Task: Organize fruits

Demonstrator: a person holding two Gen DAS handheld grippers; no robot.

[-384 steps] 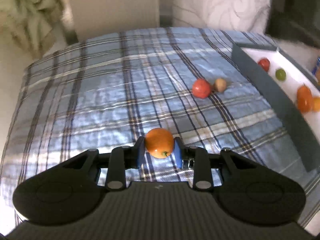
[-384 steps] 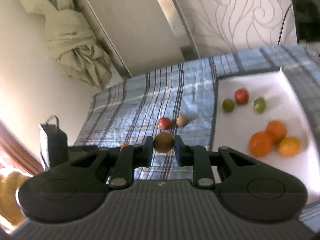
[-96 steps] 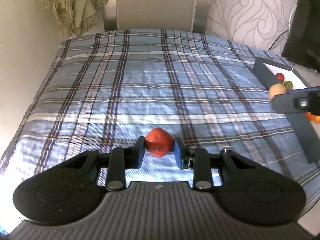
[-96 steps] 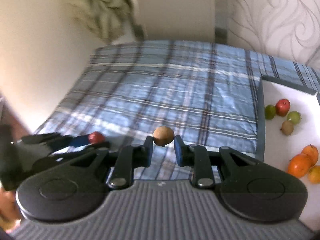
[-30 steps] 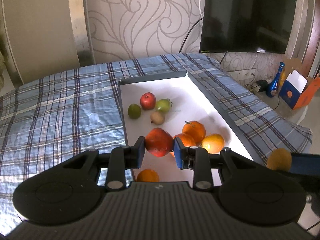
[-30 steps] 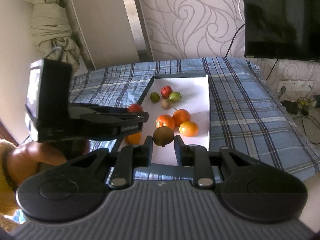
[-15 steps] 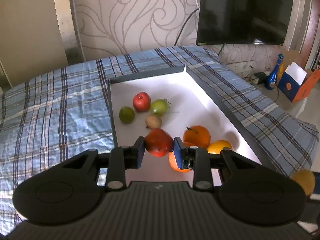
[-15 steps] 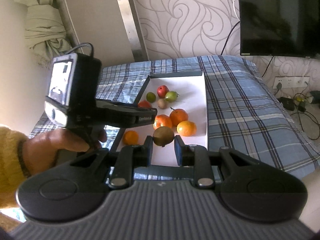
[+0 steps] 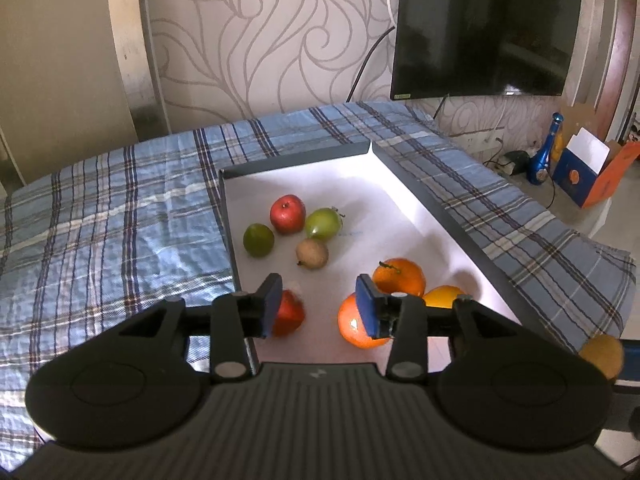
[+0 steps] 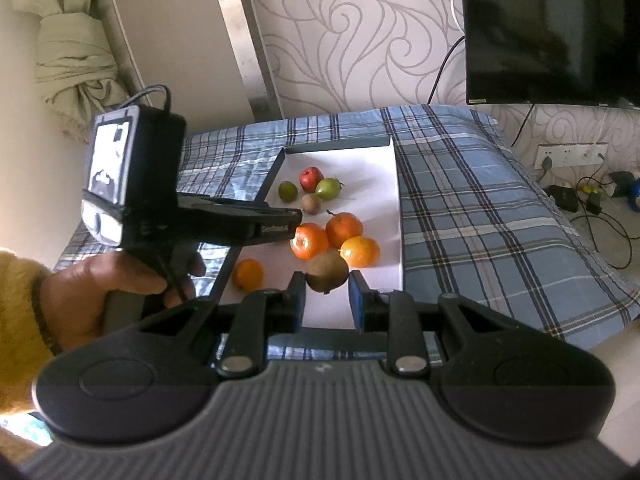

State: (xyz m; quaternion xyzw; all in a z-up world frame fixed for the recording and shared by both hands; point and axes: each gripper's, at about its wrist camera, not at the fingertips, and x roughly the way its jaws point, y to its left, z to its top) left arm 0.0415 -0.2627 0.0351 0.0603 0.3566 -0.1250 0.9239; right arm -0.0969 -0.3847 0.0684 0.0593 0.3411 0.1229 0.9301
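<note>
Half a second back the left gripper was clamped on the red apple; its jaws have just been opening, and that apple now sits low beside the left blue pad, no longer squeezed, over the near left corner of the white tray. Further left, plaid bedding covers the bed. Inside the tray, a lime, a second red apple, a green apple and a small brown fruit cluster at the far end. Rightward and nearer lie three oranges, one partly behind the right pad. In the right wrist view, the right gripper stays closed narrowly on a brown kiwi, above the tray's near edge.
</note>
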